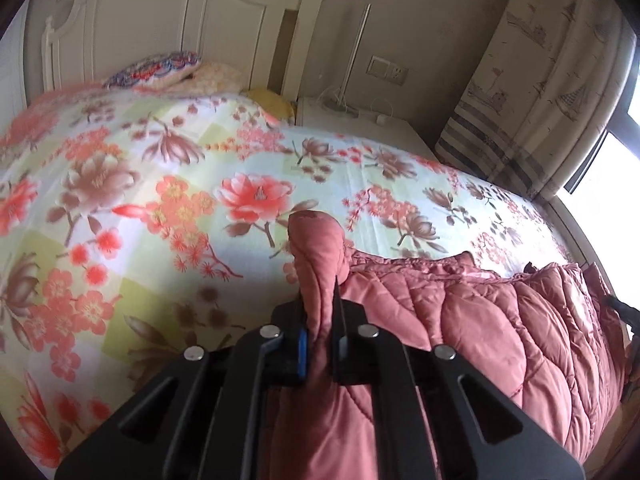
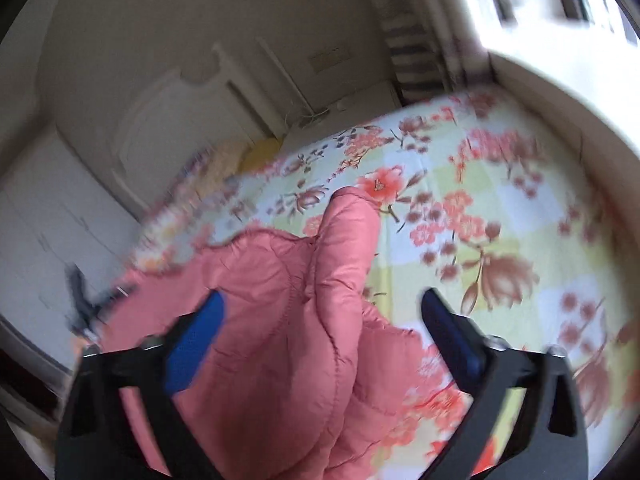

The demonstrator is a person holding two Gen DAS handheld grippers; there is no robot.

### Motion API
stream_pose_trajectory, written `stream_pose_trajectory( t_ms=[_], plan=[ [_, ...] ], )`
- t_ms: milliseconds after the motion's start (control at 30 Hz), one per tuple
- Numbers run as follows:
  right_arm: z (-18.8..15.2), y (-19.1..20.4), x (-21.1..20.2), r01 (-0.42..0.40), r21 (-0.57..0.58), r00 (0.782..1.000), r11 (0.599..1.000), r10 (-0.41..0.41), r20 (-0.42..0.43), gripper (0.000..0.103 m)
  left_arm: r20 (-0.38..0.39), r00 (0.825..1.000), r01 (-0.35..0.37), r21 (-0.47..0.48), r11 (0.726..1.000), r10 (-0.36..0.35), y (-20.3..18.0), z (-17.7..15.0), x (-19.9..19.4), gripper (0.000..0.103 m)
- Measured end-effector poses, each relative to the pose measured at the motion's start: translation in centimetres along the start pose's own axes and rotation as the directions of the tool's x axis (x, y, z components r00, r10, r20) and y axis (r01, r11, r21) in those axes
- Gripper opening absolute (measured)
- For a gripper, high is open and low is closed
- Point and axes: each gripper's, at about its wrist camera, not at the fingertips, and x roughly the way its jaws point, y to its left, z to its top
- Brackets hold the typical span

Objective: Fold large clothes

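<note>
A pink quilted jacket (image 1: 472, 320) lies on the bed with the floral sheet (image 1: 160, 200). My left gripper (image 1: 320, 300) is shut on a fold of the jacket's edge, which sticks up past the fingertips. In the right wrist view the same jacket (image 2: 280, 320) bulges up between the blue-padded fingers (image 2: 196, 344) of my right gripper (image 2: 320, 304), which stands wide open around it. The right pads do not press the fabric. The right view is blurred.
A white headboard (image 1: 160, 20) and pillows (image 1: 160, 68) stand at the far end of the bed. A white nightstand (image 1: 360, 120) and a patterned curtain (image 1: 540, 80) by the window are at the right. The floral sheet (image 2: 480, 220) spreads beyond the jacket.
</note>
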Motion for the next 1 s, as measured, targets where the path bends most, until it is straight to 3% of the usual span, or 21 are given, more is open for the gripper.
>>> stream_pose_trajectory(
  t_ms=[33,133,233,300,333,400,467,500,533,600,633,700,733,800,867,1000],
  plan=[
    [-0.3,0.3,-0.2,0.012,-0.008,1.000,1.000,-0.012,0.001,0.018,0.023,1.000,0.006,0.000,1.000,-0.006,-0.1,0.1,-0.8,0.006],
    [-0.4,1.0,-2.8,0.026,-0.024,0.995,0.999,-0.023,0.096,0.014,0.131,0.990,0.056,-0.002,0.998,-0.056,-0.6,1.1,-4.5,0.006],
    [0.1,0.3,-4.3,0.021,0.032,0.989,0.999,-0.026,0.148,0.014,0.149,0.987,0.055,0.004,0.998,-0.055,-0.7,1.9,-4.6,0.006],
    [0.2,-0.7,-2.6,0.063,0.052,0.992,0.997,-0.069,0.109,0.014,0.094,0.995,0.027,0.004,1.000,-0.028,-0.6,2.1,-2.1,0.006],
    [0.1,-1.2,-1.5,0.083,0.062,0.993,0.995,-0.087,0.078,0.014,0.028,1.000,0.010,-0.003,1.000,-0.010,-0.3,1.8,0.3,0.007],
    [-0.8,-2.9,2.3,0.121,0.098,0.992,0.988,-0.117,-0.041,0.014,-0.101,0.995,-0.011,-0.024,1.000,0.009,0.3,0.8,4.3,0.009],
    [-1.6,-3.6,3.8,0.133,0.117,0.988,0.984,-0.122,-0.092,0.016,-0.138,0.990,-0.002,-0.053,0.999,-0.006,0.8,0.7,5.0,0.015],
    [-1.7,-3.6,3.5,0.144,0.117,0.988,0.983,-0.136,-0.078,0.017,-0.120,0.993,-0.005,-0.052,0.999,-0.001,0.9,1.0,4.4,0.026],
    [-1.7,-3.5,2.9,0.150,0.114,0.987,0.982,-0.142,-0.074,0.018,-0.100,0.995,-0.024,-0.038,0.999,0.020,0.8,1.3,3.6,0.053],
    [-1.1,-3.4,1.0,0.193,0.121,0.980,0.974,-0.185,-0.077,0.022,-0.014,0.996,-0.088,0.009,0.996,0.088,0.4,1.8,1.1,0.087],
    [-0.7,-3.2,-0.1,0.224,0.122,0.974,0.967,-0.217,-0.069,0.031,0.050,0.991,-0.129,0.031,0.991,0.128,0.1,2.0,-0.5,0.091],
    [0.4,-1.9,-2.8,0.243,0.101,0.970,0.965,-0.243,-0.015,0.065,0.138,0.973,-0.201,0.100,0.974,0.187,-1.3,2.6,-3.2,0.098],
    [0.6,-1.2,-4.1,0.255,0.084,0.966,0.963,-0.257,0.024,0.099,0.154,0.967,-0.223,0.135,0.965,0.202,-2.3,2.7,-4.1,0.098],
    [1.6,2.6,-6.6,0.227,-0.007,0.964,0.974,-0.224,0.140,0.099,0.173,0.956,-0.275,0.241,0.931,0.237,-5.5,3.0,-5.1,0.098],
    [2.0,6.6,-6.7,0.205,-0.112,0.967,0.972,-0.183,0.177,0.099,0.195,0.953,-0.287,0.334,0.898,0.232,-9.0,2.9,-5.1,0.098],
    [2.1,14.9,-1.7,0.171,-0.328,0.983,0.929,-0.137,0.124,0.093,0.174,0.965,-0.259,0.508,0.821,0.197,-15.8,1.6,-2.4,0.098]
  ],
)
